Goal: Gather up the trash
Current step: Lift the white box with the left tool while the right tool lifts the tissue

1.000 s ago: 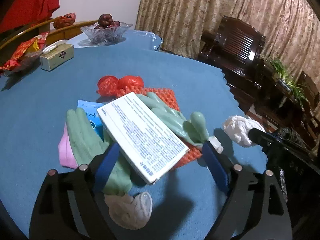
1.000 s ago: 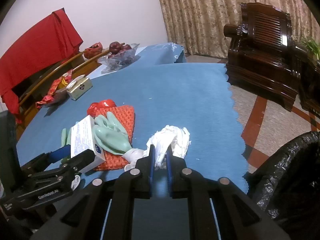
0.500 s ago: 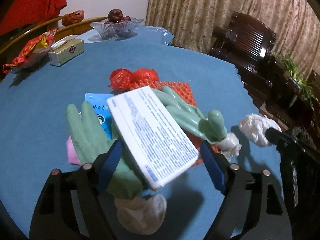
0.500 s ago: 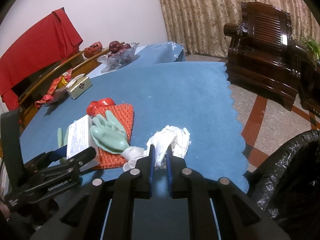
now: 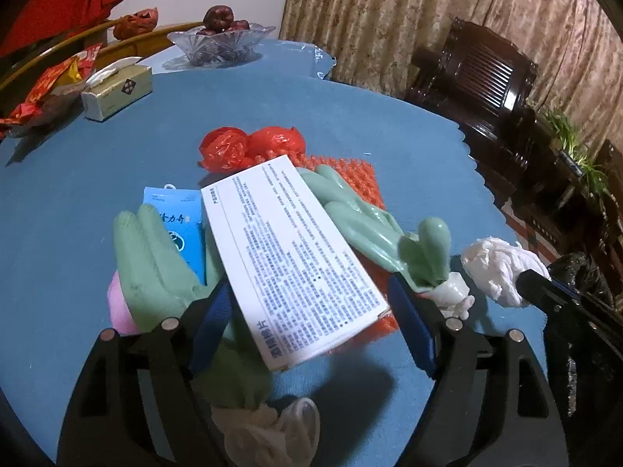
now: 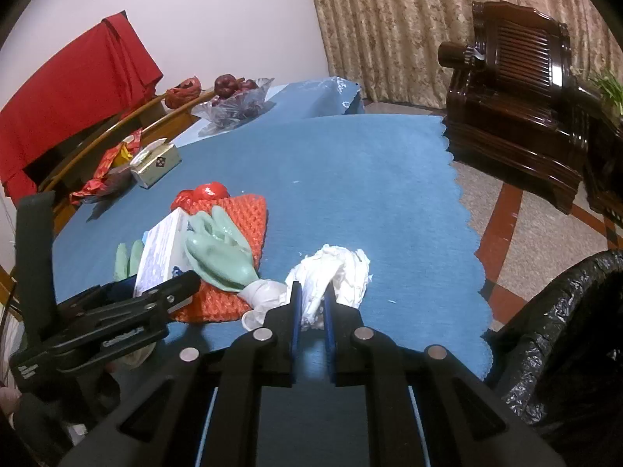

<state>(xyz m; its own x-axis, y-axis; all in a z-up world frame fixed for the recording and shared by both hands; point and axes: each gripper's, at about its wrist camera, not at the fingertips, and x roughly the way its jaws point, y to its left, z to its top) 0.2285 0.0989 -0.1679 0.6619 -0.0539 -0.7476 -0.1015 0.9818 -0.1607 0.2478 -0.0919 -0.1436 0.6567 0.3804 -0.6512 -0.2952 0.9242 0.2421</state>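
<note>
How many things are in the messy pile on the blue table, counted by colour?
Green: 2, glove and glove
White: 2, printed box and crumpled tissue
Red-orange: 2, foam net and plastic bag
Blue: 1, packet
Pink: 1, thing under a glove
Total: 8

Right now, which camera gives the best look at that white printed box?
The left wrist view: the white printed box lies face-up between the closing left claw, its text visible. The right wrist view shows it edge-on, partly behind a green glove.
</note>
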